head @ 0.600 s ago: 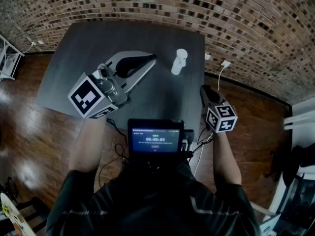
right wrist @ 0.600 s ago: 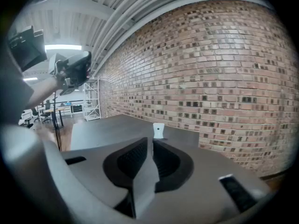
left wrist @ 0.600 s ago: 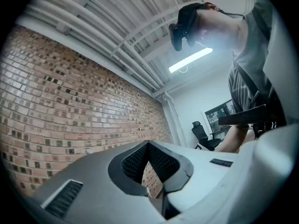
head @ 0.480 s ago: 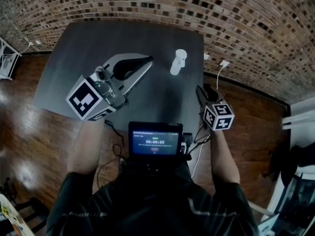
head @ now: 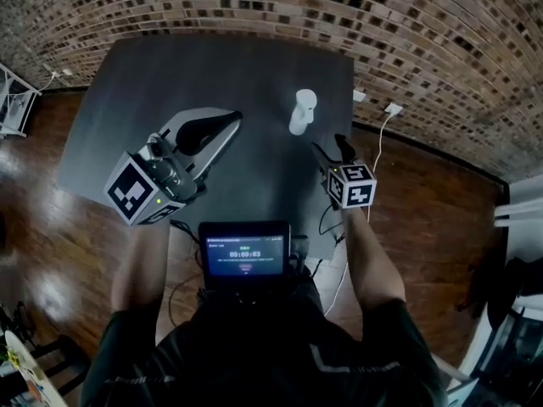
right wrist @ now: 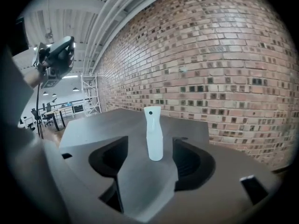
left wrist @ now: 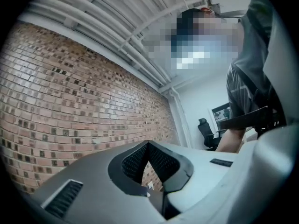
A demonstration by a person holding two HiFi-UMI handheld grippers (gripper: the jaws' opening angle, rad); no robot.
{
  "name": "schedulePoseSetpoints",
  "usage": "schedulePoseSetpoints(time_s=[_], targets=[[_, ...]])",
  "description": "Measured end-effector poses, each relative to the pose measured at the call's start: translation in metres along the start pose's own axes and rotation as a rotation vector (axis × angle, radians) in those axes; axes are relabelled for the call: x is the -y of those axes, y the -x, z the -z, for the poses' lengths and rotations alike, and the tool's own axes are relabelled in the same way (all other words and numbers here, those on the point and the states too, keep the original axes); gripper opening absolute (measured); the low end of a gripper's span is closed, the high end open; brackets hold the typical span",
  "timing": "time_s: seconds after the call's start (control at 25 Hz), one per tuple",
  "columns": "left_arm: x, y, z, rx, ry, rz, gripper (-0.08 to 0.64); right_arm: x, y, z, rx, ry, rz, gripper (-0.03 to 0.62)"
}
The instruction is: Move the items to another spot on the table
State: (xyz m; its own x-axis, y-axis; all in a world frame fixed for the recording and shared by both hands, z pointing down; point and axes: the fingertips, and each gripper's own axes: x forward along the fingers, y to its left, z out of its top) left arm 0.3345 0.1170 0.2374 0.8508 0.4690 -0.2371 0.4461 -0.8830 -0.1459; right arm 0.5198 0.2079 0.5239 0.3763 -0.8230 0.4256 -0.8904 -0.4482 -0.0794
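Holds the left gripper [head: 231,119] lifted above the dark table [head: 153,66] on a bent forearm, nose tilted up toward the brick wall [head: 356,15], jaws pressed together with nothing between them. Extends the right gripper [head: 329,148] forward over the table's right edge on a straightened arm, marker cube toward the body, jaws spread wide and empty. Frames the white spray bottle [head: 302,111], upright on the table's far right side, between those parted jaws without touching it.
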Motion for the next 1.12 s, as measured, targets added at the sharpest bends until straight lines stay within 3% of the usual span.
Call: schedulePoseSetpoints(time_s=[0.12, 0.32, 0.48, 0.92, 1.12], targets=[[-0.007, -0.011, 0.007, -0.019, -0.017, -0.035, -0.003, 0.001, -0.028, 0.010, -0.003, 0.012, -0.055, 0.345], [-0.023, -0.021, 0.019, -0.007, -0.070, -0.081, -0.003, 0.006, -0.071, 0.023, -0.013, 0.044, -0.096, 0.348], [-0.038, -0.021, 0.039, -0.026, -0.054, -0.136, -0.003, 0.008, -0.102, 0.026, -0.007, 0.041, -0.107, 0.390], [-0.053, -0.014, 0.065, -0.063, -0.062, -0.156, -0.003, 0.014, -0.148, 0.019, 0.071, 0.077, -0.103, 0.390], [-0.053, -0.006, 0.076, -0.075, -0.072, -0.154, -0.003, 0.012, -0.158, 0.025, 0.080, 0.100, -0.094, 0.327]])
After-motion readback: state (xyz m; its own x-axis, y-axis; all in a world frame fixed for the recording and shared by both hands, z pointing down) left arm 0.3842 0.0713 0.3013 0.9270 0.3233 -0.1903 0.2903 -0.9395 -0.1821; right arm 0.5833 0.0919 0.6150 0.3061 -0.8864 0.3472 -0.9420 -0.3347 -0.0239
